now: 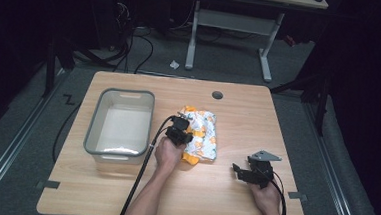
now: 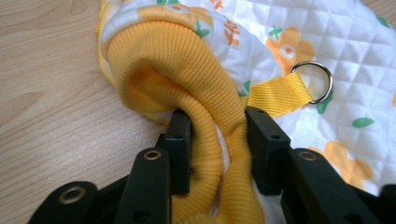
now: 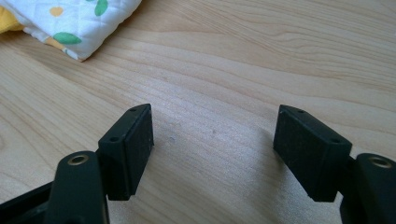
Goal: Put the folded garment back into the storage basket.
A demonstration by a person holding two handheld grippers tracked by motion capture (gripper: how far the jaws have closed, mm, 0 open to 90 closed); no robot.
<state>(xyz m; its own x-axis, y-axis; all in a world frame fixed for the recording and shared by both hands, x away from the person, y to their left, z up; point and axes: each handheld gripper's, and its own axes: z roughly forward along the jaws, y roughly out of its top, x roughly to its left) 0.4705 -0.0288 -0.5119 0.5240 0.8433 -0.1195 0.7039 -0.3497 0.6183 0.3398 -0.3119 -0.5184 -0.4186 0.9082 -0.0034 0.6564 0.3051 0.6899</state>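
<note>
The small quilted garment (image 1: 201, 135) lies crumpled in the middle of the wooden table (image 1: 233, 200). It is white with orange flowers and green leaves. Its long side runs from the far end of the table toward the person, and it leans a little to one side. Its ribbed yellow cuff (image 2: 187, 70) is at the near end, pointing toward the person's left hand. In the left gripper view, a yellow strap (image 2: 275, 95) with a metal ring (image 2: 314, 81) lies on the white cloth just beside the cuff.

The left gripper (image 1: 179, 132) comes at the garment from the near left side. Its two black jaws are squeezed on a fold of the yellow cuff, one jaw on each side, and the cloth bunches up between them. So the garment lies right in front of this gripper and spreads away from it toward the far right.

The right gripper (image 1: 247, 172) sits well apart from the garment, at the near right of the table. Its jaws stand wide with only bare wood between them. In the right gripper view, a corner of the garment shows far off at the top left.

A grey plastic bin (image 1: 96, 132) stands to the left of the garment, near the left hand.
</note>
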